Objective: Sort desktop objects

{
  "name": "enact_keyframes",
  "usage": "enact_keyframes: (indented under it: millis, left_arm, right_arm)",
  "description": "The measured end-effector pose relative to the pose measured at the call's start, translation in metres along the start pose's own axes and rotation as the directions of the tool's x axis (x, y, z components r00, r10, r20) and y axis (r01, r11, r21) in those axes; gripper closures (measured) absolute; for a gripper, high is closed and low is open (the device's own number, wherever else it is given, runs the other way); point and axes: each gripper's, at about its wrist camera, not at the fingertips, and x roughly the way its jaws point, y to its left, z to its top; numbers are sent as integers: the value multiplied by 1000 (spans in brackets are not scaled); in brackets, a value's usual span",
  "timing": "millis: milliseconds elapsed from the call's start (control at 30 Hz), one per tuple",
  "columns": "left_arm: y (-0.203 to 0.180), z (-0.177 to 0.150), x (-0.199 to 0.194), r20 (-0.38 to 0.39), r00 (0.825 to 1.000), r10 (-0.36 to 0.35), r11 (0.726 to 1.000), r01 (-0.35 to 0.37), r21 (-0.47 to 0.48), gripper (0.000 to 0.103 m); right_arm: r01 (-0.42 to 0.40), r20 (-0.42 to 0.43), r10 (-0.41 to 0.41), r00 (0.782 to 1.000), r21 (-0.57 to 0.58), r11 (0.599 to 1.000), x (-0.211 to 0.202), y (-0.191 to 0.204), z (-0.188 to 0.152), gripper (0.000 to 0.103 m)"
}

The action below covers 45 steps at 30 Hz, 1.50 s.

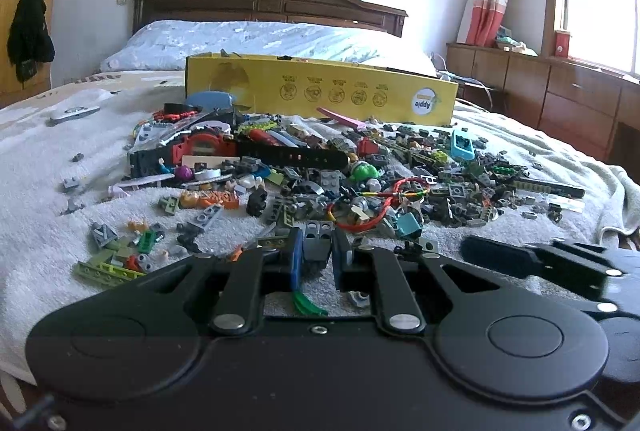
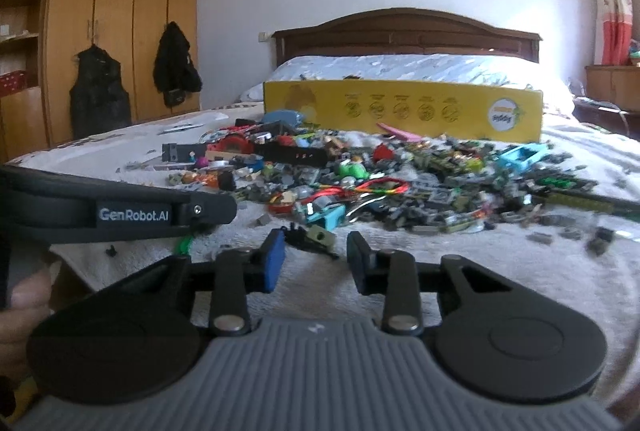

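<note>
A heap of small toy bricks [image 1: 400, 183] and trinkets lies on a white towel [image 1: 36, 231] on the bed, with a red-faced watch on a black strap [image 1: 208, 147] and a red cord loop [image 1: 380, 207] in it. My left gripper [image 1: 318, 237] is shut on a dark grey brick [image 1: 318, 231] at the heap's near edge. In the right wrist view the same heap [image 2: 420, 175] spreads ahead. My right gripper [image 2: 315, 247] stands open and holds nothing. A small olive brick [image 2: 322, 237] and a black piece [image 2: 294, 231] lie just beyond its fingertips.
A long yellow box [image 1: 320, 91] stands behind the heap, with a pink stick [image 1: 340, 119] leaning at its foot. A silver remote [image 1: 74, 113] lies far left. Loose bricks [image 1: 120, 251] dot the near left towel. The left gripper's body [image 2: 120, 207] crosses the right wrist view.
</note>
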Motion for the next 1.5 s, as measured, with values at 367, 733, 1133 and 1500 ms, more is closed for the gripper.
enact_keyframes:
  millis: [367, 733, 1133, 1500]
  left_arm:
    - [8, 0, -3, 11, 1000, -1, 1000, 2, -20, 89]
    - [10, -1, -3, 12, 1000, -7, 999, 7, -43, 89]
    - [8, 0, -7, 22, 1000, -3, 999, 4, -36, 89]
    - [5, 11, 4, 5, 1000, -3, 999, 3, -33, 89]
  right_arm:
    - [31, -104, -29, 994, 9, 999, 16, 6, 8, 73]
    - [-3, -75, 7, 997, 55, 998, 16, 0, 9, 37]
    - [-33, -56, 42, 998, 159, 987, 20, -8, 11, 51]
    - [-5, -5, 6, 1000, 163, 987, 14, -24, 17, 85]
